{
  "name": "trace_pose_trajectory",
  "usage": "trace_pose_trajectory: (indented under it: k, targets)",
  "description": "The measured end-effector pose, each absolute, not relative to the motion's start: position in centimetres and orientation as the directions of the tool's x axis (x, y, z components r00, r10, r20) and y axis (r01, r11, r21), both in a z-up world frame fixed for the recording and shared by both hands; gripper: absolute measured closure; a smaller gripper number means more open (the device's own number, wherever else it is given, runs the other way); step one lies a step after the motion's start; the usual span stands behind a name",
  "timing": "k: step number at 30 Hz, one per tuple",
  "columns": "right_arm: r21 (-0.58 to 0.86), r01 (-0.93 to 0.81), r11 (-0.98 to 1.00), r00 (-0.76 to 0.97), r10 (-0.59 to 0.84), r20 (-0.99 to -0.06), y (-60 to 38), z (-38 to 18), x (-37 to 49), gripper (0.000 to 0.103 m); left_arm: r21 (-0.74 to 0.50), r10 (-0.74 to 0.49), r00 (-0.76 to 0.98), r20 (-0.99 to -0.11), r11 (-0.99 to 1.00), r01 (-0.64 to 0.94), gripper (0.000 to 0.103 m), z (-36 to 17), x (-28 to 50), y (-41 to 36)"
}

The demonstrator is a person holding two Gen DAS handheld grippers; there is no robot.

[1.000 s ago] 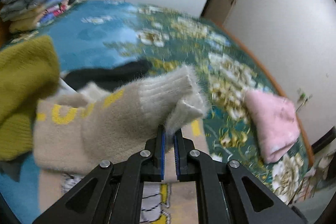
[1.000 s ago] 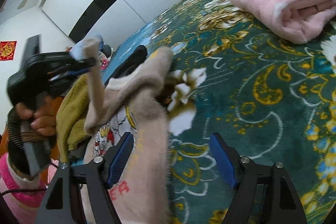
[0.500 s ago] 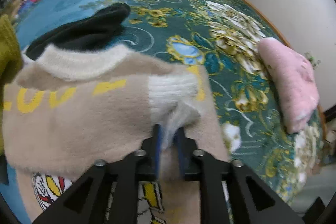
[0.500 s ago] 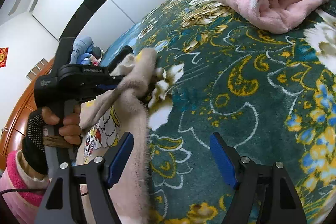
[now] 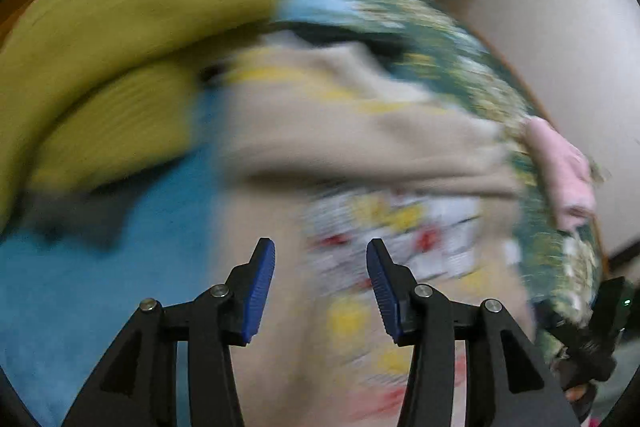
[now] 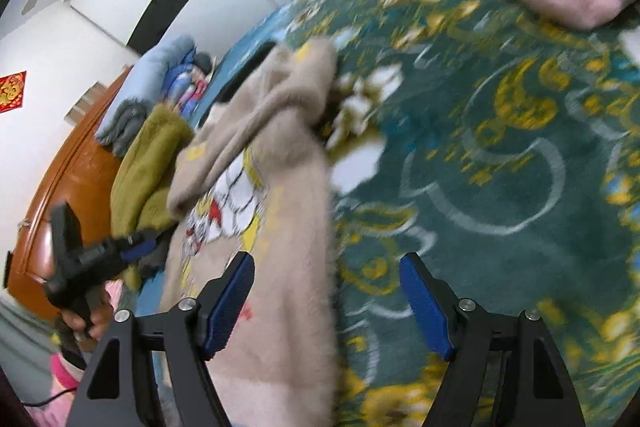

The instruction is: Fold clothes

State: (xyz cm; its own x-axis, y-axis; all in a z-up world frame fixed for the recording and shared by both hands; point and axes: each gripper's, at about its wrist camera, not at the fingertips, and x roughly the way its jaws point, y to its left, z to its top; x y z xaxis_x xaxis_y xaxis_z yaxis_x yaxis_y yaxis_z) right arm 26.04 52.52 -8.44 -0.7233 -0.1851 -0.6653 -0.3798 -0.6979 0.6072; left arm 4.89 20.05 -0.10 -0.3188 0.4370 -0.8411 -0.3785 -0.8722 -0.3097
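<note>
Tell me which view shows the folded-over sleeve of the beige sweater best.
The right wrist view. There the sleeve lies diagonally across the beige sweater, fairly sharp, its cuff end over the cartoon print. The left wrist view shows the sweater too, but motion blur smears it, so the sleeve reads only as a vague band.

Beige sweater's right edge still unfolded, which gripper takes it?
Right. The right gripper is open, straddling the beige sweater edge; the left gripper, also open, sits over its printed middle.
</note>
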Motion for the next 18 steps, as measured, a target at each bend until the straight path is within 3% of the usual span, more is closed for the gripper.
trace_pose_trajectory:
  k: [4,10,13,15,18]
  targets:
    - [0.606,-0.385,-0.697,-0.718,-0.187,-0.671,51.6,-8.7,24.8,0.024,-0.408,0.474,-0.254,-0.843,-0.871,-0.272,0.054,-2.7,5.5,14.7]
    - [0.695,-0.334,-0.637,-0.721,-0.302,-0.624,50.8,-9.4,24.7,0.027,-0.554,0.599,-0.138,-0.788,-0.790,-0.263,0.054,-5.0,7.0,15.2]
    - [0.716,-0.335,-0.613,-0.722,-0.321,-0.613,50.7,-9.9,25.5,0.039,-0.560,0.608,-0.128,-0.783,-0.780,-0.280,0.054,-5.2,7.8,15.7]
    - [0.716,-0.348,-0.605,-0.717,-0.321,-0.619,50.7,-10.2,25.9,0.060,-0.576,0.625,-0.119,-0.771,-0.765,-0.287,0.055,-5.2,8.4,15.4]
    - [0.714,-0.369,-0.595,-0.709,-0.316,-0.630,50.7,-10.5,26.4,0.074,-0.608,0.649,-0.083,-0.756,-0.743,-0.279,0.055,-5.5,9.2,14.3]
